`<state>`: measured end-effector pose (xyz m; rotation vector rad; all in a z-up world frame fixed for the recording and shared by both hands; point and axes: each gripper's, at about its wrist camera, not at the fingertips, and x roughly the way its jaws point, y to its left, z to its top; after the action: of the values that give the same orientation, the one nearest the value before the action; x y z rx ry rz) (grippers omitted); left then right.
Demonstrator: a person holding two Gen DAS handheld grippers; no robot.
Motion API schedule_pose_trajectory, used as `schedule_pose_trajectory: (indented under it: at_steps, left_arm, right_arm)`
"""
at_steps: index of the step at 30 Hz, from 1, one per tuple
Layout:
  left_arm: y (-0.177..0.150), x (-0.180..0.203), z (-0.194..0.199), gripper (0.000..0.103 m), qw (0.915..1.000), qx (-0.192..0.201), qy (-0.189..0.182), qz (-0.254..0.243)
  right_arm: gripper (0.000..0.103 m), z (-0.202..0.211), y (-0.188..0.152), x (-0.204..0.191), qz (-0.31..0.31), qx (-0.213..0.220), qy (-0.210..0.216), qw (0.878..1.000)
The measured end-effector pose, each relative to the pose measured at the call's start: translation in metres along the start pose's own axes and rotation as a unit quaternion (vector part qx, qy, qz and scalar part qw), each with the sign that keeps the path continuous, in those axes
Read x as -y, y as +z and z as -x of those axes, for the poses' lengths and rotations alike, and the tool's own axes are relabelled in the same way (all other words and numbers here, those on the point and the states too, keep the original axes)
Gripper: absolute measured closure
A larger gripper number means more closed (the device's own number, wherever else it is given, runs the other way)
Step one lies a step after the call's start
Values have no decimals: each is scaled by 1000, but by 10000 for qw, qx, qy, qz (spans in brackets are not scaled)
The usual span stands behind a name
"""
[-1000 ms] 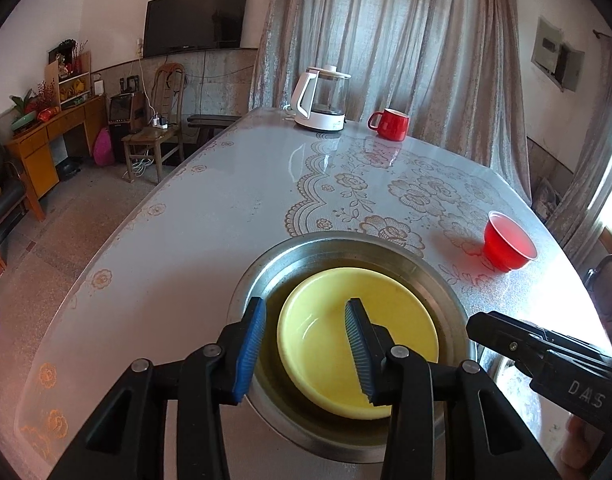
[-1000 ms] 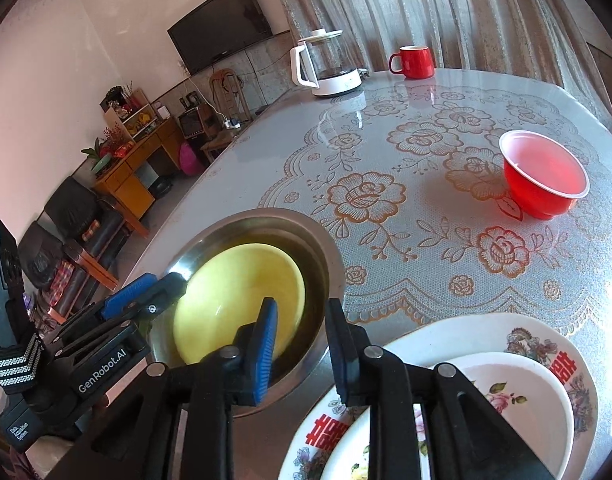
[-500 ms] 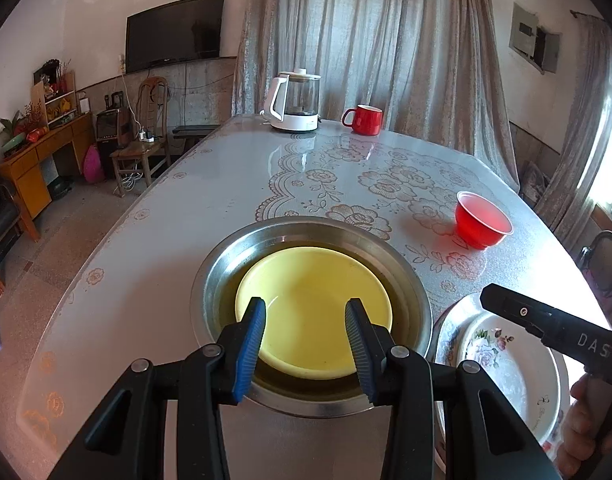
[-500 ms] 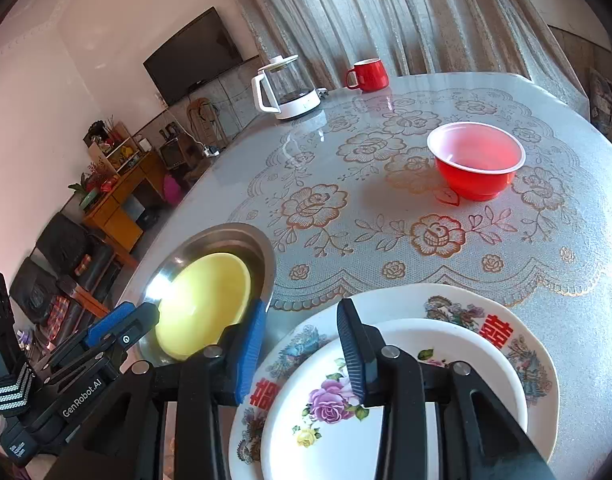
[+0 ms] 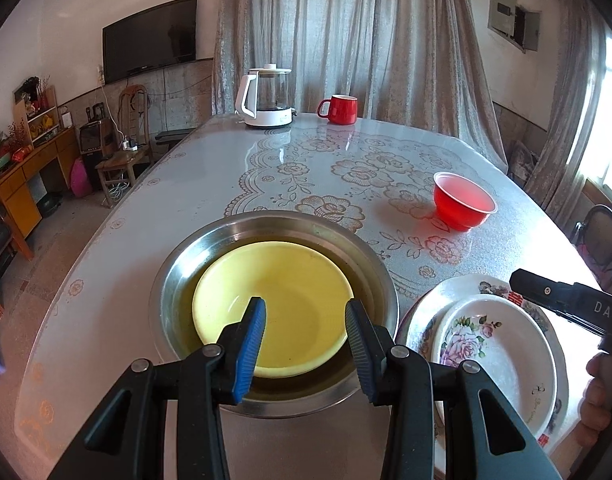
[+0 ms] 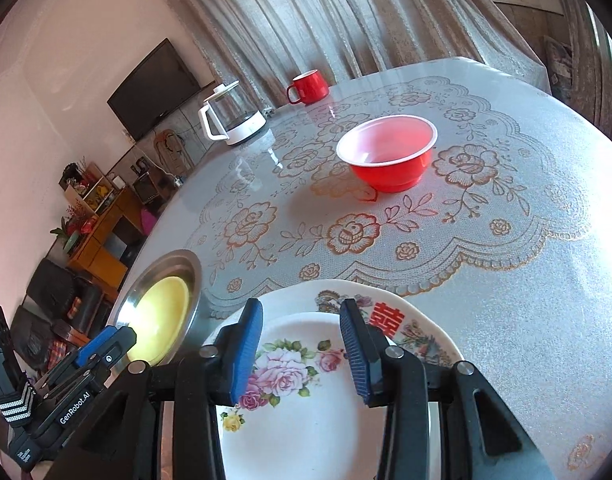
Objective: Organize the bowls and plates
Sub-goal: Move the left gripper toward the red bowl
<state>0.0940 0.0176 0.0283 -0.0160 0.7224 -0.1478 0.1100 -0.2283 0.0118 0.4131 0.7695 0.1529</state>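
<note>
From your left wrist camera, your left gripper (image 5: 304, 340) hangs over the near side of the yellow bowl (image 5: 274, 308), jaws partly apart with nothing pinched between them. That bowl sits nested inside the steel basin (image 5: 174, 280) at the near edge of the desk (image 5: 166, 208), which looks like deliberate stacking: smaller inside larger. Just right of the basin, the small floral plate (image 5: 494, 356) rests on the large patterned plate (image 5: 438, 296), again small on large. The red bowl (image 5: 464, 206) stands alone toward the right edge, well apart from both stacks, so it appears to be the piece not yet sorted. The kettle (image 5: 268, 98) and red mug (image 5: 340, 109) sit at the far edge, out of the work.

From your right wrist camera, your right gripper (image 6: 300, 346) hovers above the small floral plate (image 6: 306, 420), jaws partly open and empty; no pad touches the china. The large patterned plate (image 6: 422, 332) shows beyond it, and the red bowl (image 6: 390, 152) lies straight ahead near the middle of the desk. Your aim past the plates suggests that bowl is the likely next pick. The basin with the yellow bowl (image 6: 158, 314) is at the left, with your left gripper (image 6: 106, 344) beside it.
</note>
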Motion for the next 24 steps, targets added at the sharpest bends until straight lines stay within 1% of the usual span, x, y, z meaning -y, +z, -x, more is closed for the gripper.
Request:
schedule_pose_trajectory:
  at_steps: [11,15,18,24]
  left_arm:
    - [4,20,-9,61,9994,-148,-133,-300]
    - [10,24,-16,61,9991,-252,-170,-285]
    - [17,26,-20,61,9988,-317,-303,-207]
    - [27,39,-27,61,9976,-371,-504,-306]
  right_arm:
    - [63,8,2,36,-399,76,-114,9991]
    - [63,10,5,50,-550,80,-196,9983]
    - [63,13,9,60,-682,124,-268,9972]
    - [63,11,20,75,-831,171,-383,9957]
